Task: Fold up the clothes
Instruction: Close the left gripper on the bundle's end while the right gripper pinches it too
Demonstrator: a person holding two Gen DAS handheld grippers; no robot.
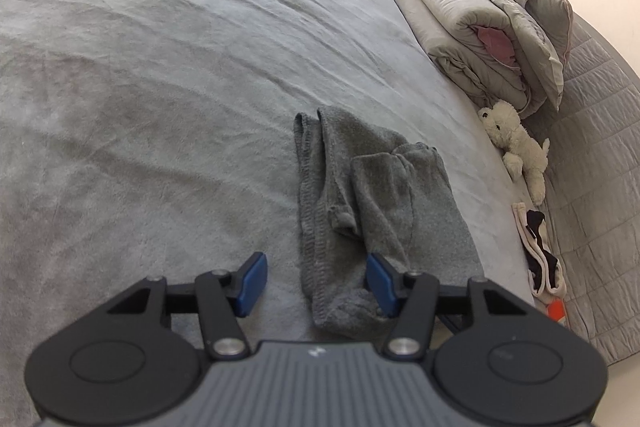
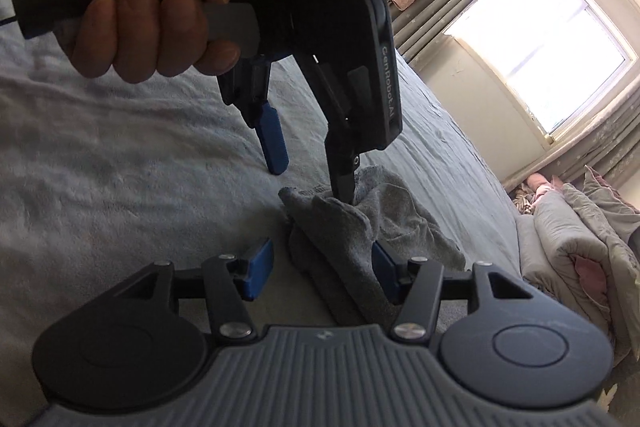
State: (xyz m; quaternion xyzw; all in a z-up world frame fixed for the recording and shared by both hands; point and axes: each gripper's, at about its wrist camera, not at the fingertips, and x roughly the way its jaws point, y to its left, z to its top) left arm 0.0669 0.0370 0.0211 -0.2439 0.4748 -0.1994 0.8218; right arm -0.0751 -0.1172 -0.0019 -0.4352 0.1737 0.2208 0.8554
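Note:
A small dark grey garment [image 1: 384, 195] lies folded into a narrow strip on the pale grey bed cover [image 1: 160, 67]. My left gripper [image 1: 318, 283] stands open over its near end, with the cloth under the right-hand pad [image 1: 380, 283]. In the right wrist view a hand [image 2: 160, 27] holds that left gripper [image 2: 310, 171] from above, and one fingertip [image 2: 344, 187] presses into a raised fold of the garment [image 2: 404, 219]. My right gripper [image 2: 322, 275] is open, with the cloth's near end between its blue pads and no grip on it.
Folded duvets and pillows [image 1: 480, 39] are stacked along the bed's far right side, with a white plush toy [image 1: 516, 147] and a black-and-white cloth [image 1: 540, 251] beside them. A bright window [image 2: 540, 39] with grey curtains is at the right.

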